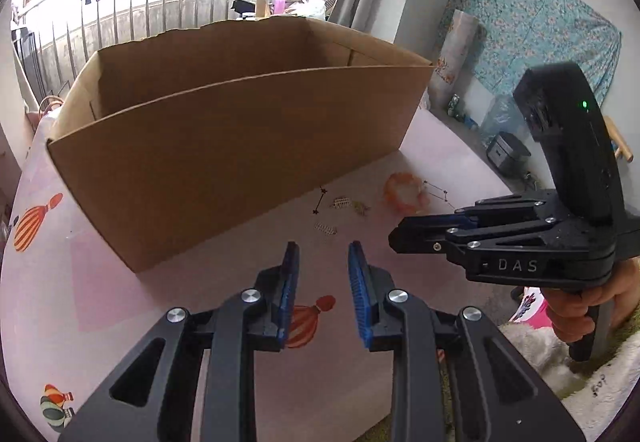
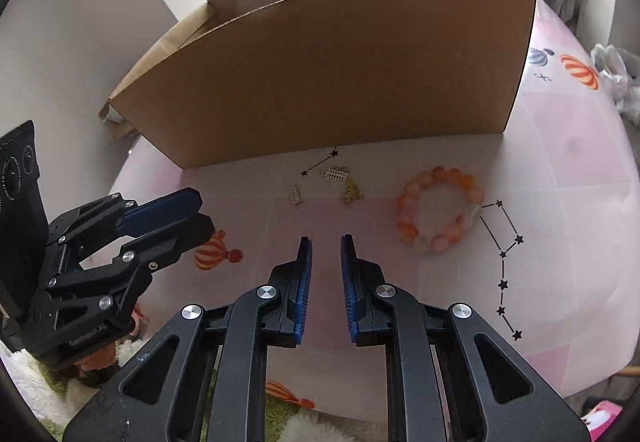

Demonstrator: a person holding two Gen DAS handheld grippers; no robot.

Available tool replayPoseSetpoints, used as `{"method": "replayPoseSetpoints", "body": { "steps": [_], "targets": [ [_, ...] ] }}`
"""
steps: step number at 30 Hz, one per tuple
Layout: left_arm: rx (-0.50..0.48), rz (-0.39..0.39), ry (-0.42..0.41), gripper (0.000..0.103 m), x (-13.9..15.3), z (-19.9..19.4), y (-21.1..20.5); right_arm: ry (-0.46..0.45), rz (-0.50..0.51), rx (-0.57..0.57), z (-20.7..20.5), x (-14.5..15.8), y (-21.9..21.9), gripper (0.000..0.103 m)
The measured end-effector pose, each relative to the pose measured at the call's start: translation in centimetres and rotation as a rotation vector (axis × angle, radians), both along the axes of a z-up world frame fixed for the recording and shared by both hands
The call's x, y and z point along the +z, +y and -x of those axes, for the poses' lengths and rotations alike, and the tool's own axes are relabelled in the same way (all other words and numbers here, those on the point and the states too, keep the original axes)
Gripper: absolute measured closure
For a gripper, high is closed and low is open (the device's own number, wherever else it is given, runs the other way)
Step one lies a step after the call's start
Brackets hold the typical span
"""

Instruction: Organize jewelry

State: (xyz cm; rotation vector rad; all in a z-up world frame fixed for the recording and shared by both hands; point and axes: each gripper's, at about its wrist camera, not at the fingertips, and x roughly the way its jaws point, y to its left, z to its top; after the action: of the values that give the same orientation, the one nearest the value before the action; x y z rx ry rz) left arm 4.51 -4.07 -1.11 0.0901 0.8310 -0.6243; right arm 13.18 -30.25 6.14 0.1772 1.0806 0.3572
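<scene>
Pink balloon-print tablecloth (image 2: 560,170) lying under tall cardboard box (image 2: 340,74), likely waiting as container. Orange bead bracelet (image 2: 440,216) and three small gold trinkets (image 2: 335,175) sitting just before box. Left gripper (image 1: 323,262) and right gripper (image 2: 325,254) hovering, jaws parted, gripping nothing.

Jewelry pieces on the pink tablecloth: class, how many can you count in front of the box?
4. An orange beaded bracelet lies farthest right; a gold charm, a white grid-shaped piece and a small silver coil piece cluster left of it. The cardboard box may hide more.
</scene>
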Motion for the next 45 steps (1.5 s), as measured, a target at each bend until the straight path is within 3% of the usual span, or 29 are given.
{"method": "replayPoseSetpoints", "body": {
  "steps": [3, 12, 16, 22, 25, 32, 33, 34, 45],
  "targets": [
    [-0.028, -0.028, 0.003, 0.078, -1.2, -0.8, -1.4, -0.02, 0.054, -0.004, -0.3, -0.5, 0.4, 0.088],
    [-0.062, -0.122, -0.003, 0.079, -2.7, -3.0, -3.3, -0.044, 0.003, 0.008, 0.0, -0.8, -1.4, 0.088],
    [-0.053, -0.119, 0.005, 0.079, -2.9, -3.8, -3.4, -0.039, -0.034, 0.007, 0.4, -0.8, -3.1, 0.088],
    [-0.081, -0.168, -0.044, 0.08, -2.9, -3.3, -4.0, -0.048, -0.084, 0.017, 0.6, -0.9, -4.3, 0.089],
    [-0.08, -0.17, -0.034, 0.088, -2.8, -3.4, -4.0, -0.045, -0.1, 0.023, 0.4, -1.1, -5.1, 0.09],
    [-0.055, -0.164, -0.052, 0.089, -2.8, -3.0, -3.8, -0.039, -0.117, 0.03, 0.0, -0.7, -6.2, 0.09],
    [-0.054, -0.163, -0.055, 0.091, -2.9, -2.9, -3.8, -0.04, -0.116, 0.029, 0.0, -0.7, -6.1, 0.09],
    [-0.053, -0.162, -0.053, 0.102, -2.9, -2.8, -3.7, -0.04, -0.116, 0.027, -0.1, -0.8, -6.2, 0.09],
    [0.0, -0.088, 0.003, 0.103, -3.1, -2.6, -0.6, -0.043, -0.078, 0.048, -0.4, -0.1, -4.8, 0.087]
  ]
}}
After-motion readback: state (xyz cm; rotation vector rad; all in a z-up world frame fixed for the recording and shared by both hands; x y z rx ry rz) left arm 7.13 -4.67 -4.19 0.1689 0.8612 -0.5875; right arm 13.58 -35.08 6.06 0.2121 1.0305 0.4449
